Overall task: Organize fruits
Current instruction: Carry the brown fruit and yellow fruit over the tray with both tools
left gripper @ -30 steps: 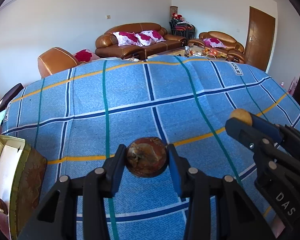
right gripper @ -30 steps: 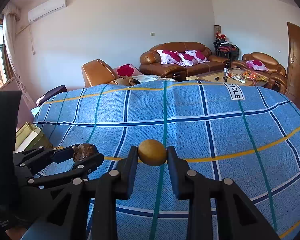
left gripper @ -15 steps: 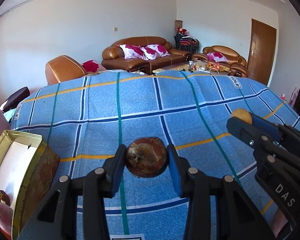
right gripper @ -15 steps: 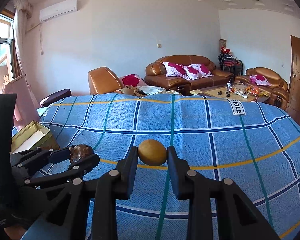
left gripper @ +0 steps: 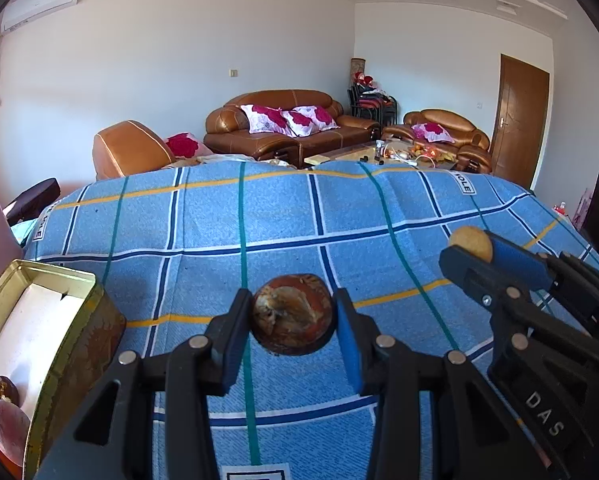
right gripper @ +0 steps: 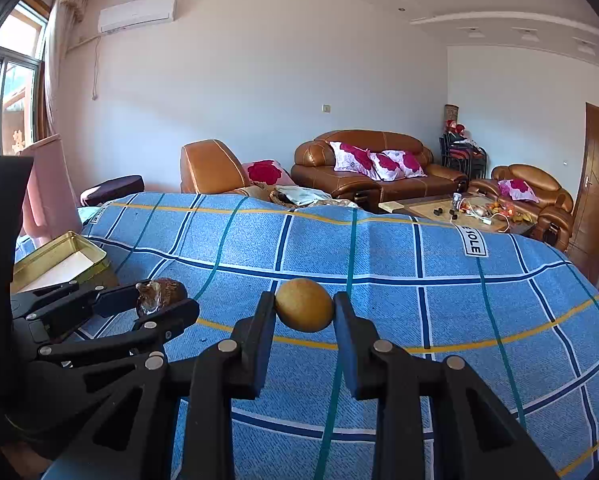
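Observation:
My left gripper (left gripper: 293, 316) is shut on a round dark-brown fruit (left gripper: 293, 314) and holds it above the blue checked cloth (left gripper: 279, 220). My right gripper (right gripper: 304, 311) is shut on a yellow-brown round fruit (right gripper: 304, 310), also above the cloth. The right gripper with its fruit (left gripper: 471, 242) shows at the right in the left wrist view. The left gripper with the brown fruit (right gripper: 161, 292) shows at the left in the right wrist view. A gold tin box (left gripper: 79, 320) with a white inside stands at the left, with two dark fruits (left gripper: 3, 412) in its near end.
The gold tin (right gripper: 71, 244) sits at the cloth's left edge in the right wrist view. Beyond the covered table are a brown armchair (left gripper: 127, 152), brown sofas (left gripper: 283, 128) and a coffee table (right gripper: 451, 210). A door (left gripper: 519, 120) is at the right.
Both grippers have risen and tilted up, still holding their fruits. The cloth sits lower in both views and more of the room and the tin shows.

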